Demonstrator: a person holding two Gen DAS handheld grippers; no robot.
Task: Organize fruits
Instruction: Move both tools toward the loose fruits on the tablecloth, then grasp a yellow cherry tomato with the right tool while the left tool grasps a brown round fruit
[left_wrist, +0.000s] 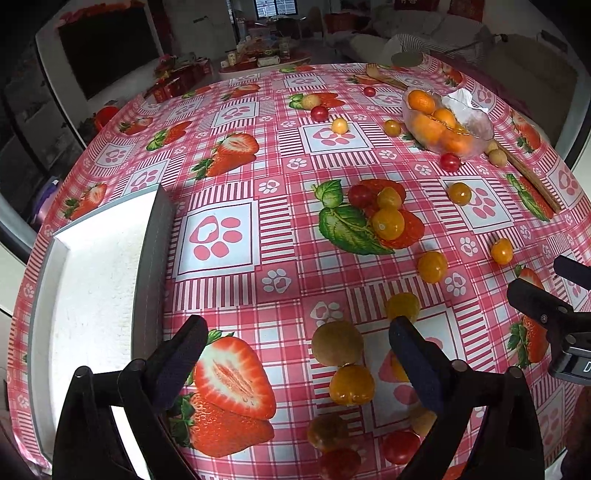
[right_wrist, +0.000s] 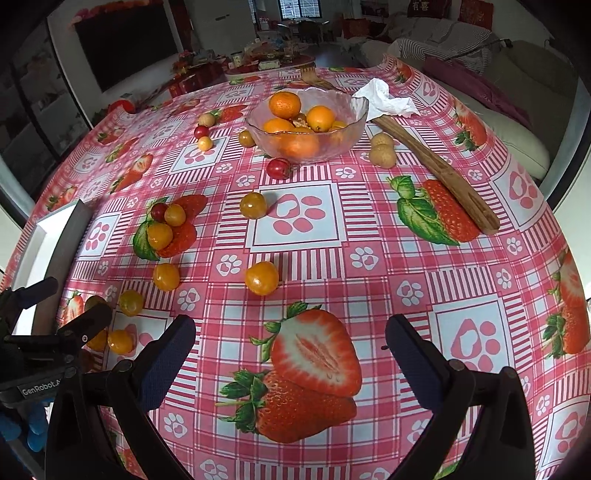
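Note:
Small yellow-orange, red and tan fruits lie scattered over the strawberry-print tablecloth. In the left wrist view my left gripper stands open above a brown round fruit and a yellow-orange fruit, which lie between its fingers without touching the pads. More fruits sit near the front edge, partly hidden by the right finger. My right gripper is open over bare cloth, with nothing between its fingers. A glass bowl holds several oranges.
A white tray with a grey wall lies at the left of the table. A long wooden utensil and a crumpled tissue lie beside the bowl. A yellow fruit sits ahead of the right gripper. A couch stands beyond the table's right edge.

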